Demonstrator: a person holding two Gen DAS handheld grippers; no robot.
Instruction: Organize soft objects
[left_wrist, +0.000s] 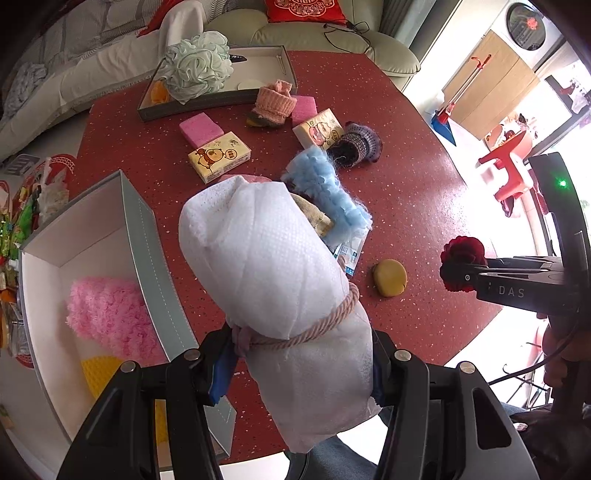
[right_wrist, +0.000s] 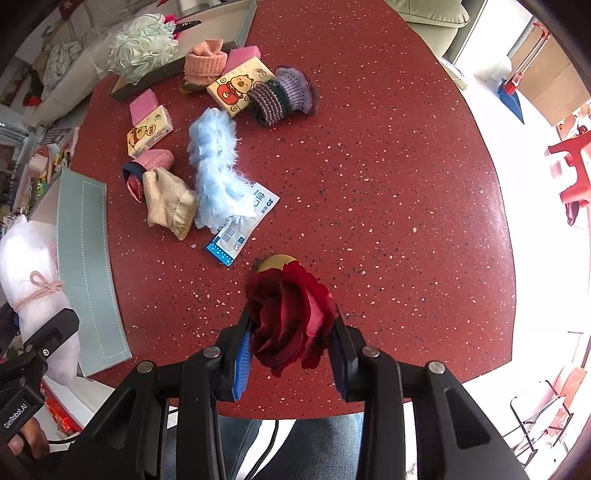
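Above the table's (right_wrist: 369, 166) near edge, the left gripper (left_wrist: 303, 354) clamps the roll (left_wrist: 273, 280), the right gripper (right_wrist: 291, 332) the rose (right_wrist: 290, 317); the off-centre roll could slide out.

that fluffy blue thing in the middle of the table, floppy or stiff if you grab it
Probably floppy: the fluffy blue thing lies in a loose bent strip and would likely sag from one end. It looks light, all wispy fibres. Lifting it may drag the tissue packet it overlaps.
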